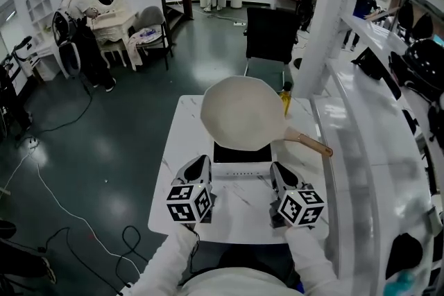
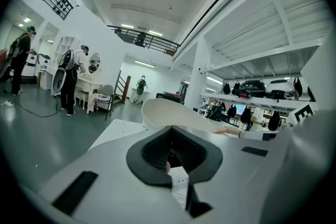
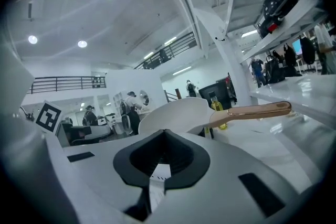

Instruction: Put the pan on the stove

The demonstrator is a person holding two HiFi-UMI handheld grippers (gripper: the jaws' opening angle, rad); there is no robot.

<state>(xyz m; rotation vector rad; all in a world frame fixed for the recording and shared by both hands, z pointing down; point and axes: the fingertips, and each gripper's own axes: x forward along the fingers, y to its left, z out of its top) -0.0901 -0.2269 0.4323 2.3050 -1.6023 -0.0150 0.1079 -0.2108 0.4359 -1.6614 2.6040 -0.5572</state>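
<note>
A cream pan [image 1: 243,113] with a wooden handle [image 1: 312,143] sits on the black stove [image 1: 241,154] in the middle of the white marble table [image 1: 180,149]; the handle points to the right. Both grippers hover at the table's near edge, short of the stove and apart from the pan. My left gripper [image 1: 200,166] is shut with nothing in it, and so is my right gripper [image 1: 281,178]. In the left gripper view the pan [image 2: 168,113] rises just beyond the closed jaws. The right gripper view shows the pan [image 3: 176,113] and its handle [image 3: 252,110] ahead.
A yellow oil bottle [image 1: 285,100] stands behind the pan at the table's far right. A black chair [image 1: 270,35] is beyond the table, a white pillar [image 1: 329,17] and white shelving [image 1: 361,149] run along the right. Cables [image 1: 69,218] lie on the dark floor at left; people stand far off.
</note>
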